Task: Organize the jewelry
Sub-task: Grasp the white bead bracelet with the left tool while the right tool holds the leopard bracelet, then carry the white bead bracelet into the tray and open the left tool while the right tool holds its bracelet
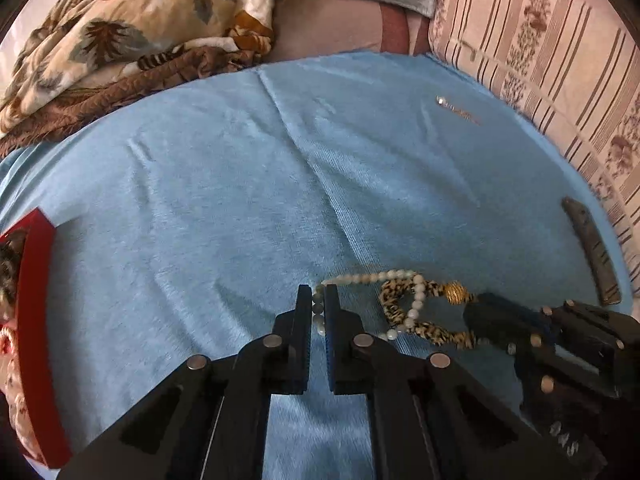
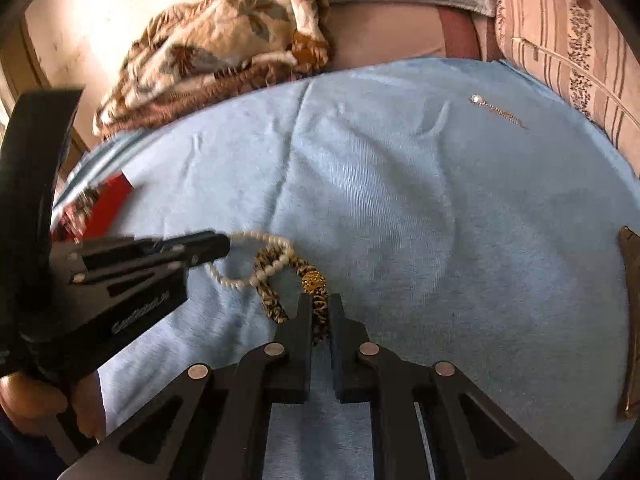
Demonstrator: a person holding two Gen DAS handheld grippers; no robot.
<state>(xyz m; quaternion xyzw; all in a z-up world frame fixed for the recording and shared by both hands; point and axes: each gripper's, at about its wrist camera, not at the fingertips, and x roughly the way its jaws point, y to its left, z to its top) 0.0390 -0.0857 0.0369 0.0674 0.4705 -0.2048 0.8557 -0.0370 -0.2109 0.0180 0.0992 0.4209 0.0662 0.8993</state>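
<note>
Pearl-white bead strand (image 1: 416, 296) and leopard-print cord bracelet with gold bead (image 2: 316, 300) tangled, each pinched by one gripper.
Both lie on blue cloth (image 1: 200, 200), well right of red box (image 1: 38, 320). Left gripper (image 1: 318, 300) closed on white beads; right gripper (image 2: 321, 308) closed on cord near gold bead. Risk: pulling apart w/ loops crossed may snap strand, scatter beads; thin grip may slip.
</note>
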